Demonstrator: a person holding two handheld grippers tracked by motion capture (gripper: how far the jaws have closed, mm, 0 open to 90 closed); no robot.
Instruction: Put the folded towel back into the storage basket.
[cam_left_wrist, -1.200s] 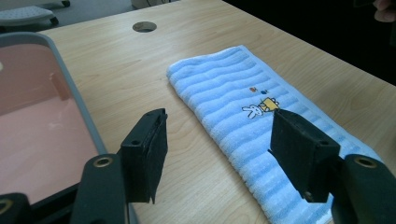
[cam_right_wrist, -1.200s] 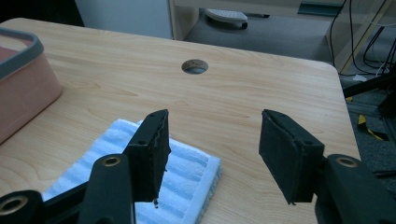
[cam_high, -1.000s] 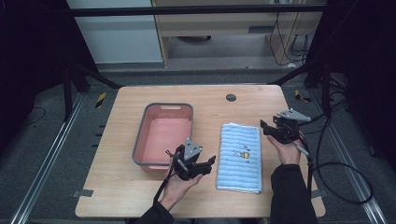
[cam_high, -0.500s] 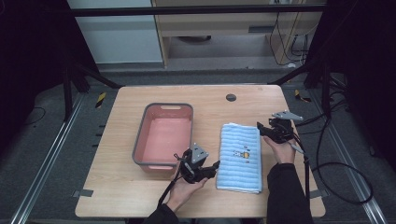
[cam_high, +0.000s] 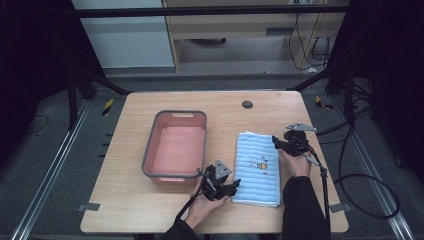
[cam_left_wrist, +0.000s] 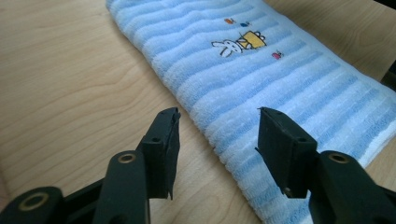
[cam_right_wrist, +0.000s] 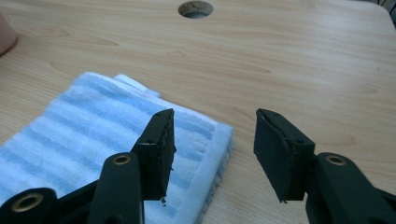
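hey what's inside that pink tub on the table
Nothing visible: the pink tub shows only its bare pink floor in the high view. The near inside wall is foreshortened, so a small flat item tucked against it could not be ruled out.

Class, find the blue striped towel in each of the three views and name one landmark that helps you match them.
High view: towel lies right of centre on the table, beside the pink tub.
Left gripper view: it runs from top centre to lower right, rabbit picture near the top.
Right gripper view: lower left, a corner between the tongs.
Shared landmark: the rabbit picture, seen in the high and left gripper views.
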